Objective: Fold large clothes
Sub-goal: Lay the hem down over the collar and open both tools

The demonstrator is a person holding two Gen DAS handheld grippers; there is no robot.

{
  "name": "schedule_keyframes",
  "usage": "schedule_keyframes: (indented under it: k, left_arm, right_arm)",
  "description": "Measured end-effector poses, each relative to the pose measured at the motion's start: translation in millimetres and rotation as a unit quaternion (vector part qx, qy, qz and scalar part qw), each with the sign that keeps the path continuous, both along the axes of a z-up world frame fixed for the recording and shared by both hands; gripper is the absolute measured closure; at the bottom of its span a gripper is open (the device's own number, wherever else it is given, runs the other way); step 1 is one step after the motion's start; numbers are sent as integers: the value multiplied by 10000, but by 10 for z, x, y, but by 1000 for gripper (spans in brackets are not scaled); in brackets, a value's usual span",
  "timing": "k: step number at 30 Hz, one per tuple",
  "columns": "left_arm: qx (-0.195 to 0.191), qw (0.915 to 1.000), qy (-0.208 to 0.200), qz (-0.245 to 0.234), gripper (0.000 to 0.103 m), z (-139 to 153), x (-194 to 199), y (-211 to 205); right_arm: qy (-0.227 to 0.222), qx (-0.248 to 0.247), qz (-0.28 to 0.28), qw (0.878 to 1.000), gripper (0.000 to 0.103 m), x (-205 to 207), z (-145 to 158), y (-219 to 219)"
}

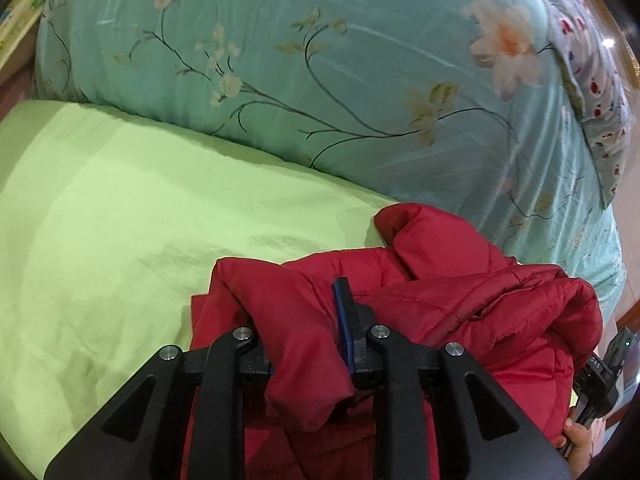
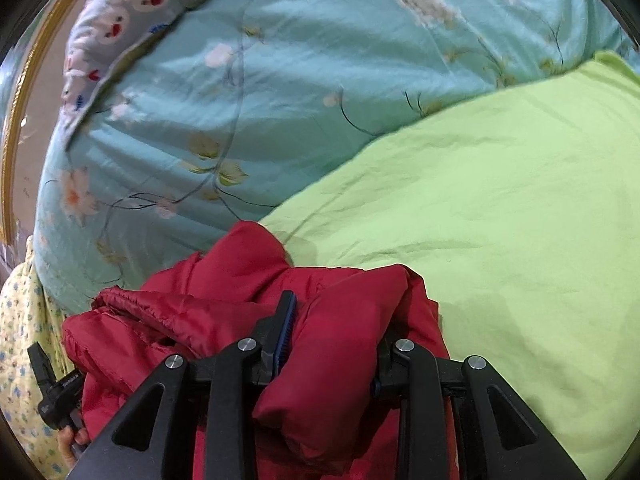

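Note:
A red padded jacket (image 1: 460, 300) lies bunched on the light green sheet (image 1: 120, 220). My left gripper (image 1: 304, 320) is shut on a thick fold of the jacket; its left finger is buried in the cloth, and its blue-padded right finger (image 1: 344, 312) shows. In the right wrist view my right gripper (image 2: 332, 332) is shut on another fold of the red jacket (image 2: 200, 312); its left finger (image 2: 286, 320) shows, the right one is hidden under cloth. Each gripper shows at the edge of the other's view, close by.
A teal floral quilt (image 1: 320, 60) is heaped behind the jacket, also in the right wrist view (image 2: 240, 100). A grey patterned pillow (image 1: 592, 100) lies on its far side. The green sheet (image 2: 500, 200) spreads to the right in the right wrist view. A yellow patterned cloth (image 2: 20, 340) hangs at the left.

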State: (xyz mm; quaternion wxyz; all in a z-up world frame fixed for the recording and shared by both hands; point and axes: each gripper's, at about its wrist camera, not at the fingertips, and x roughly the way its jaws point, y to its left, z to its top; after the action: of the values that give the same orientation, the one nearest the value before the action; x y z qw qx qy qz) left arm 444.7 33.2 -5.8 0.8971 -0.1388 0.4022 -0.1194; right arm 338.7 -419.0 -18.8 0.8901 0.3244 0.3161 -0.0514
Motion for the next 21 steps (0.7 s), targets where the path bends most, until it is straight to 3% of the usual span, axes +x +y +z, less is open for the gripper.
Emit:
schedule_keyframes:
  k: [6, 9, 11, 16, 21]
  left_arm:
    - [-68, 10000, 64, 10, 79, 16, 69, -52]
    - [-258, 9997, -1, -47, 71, 57, -41, 24]
    - [-487, 9988, 0, -17, 60, 88, -180, 127]
    - [-862, 9961, -195, -72, 54, 239, -670, 280]
    - [-370, 9937, -470, -947, 54, 400, -1138, -121]
  right_arm:
    - [132, 24, -123, 9998, 75, 155, -128, -36]
    - [158, -44, -112, 9998, 75, 190, -143, -16]
    - [135, -33, -104, 9998, 75, 193, -163, -19]
    - [118, -11, -116, 9999, 74, 179, -197, -35]
    - [140, -91, -114, 9998, 73, 199, -212, -20]
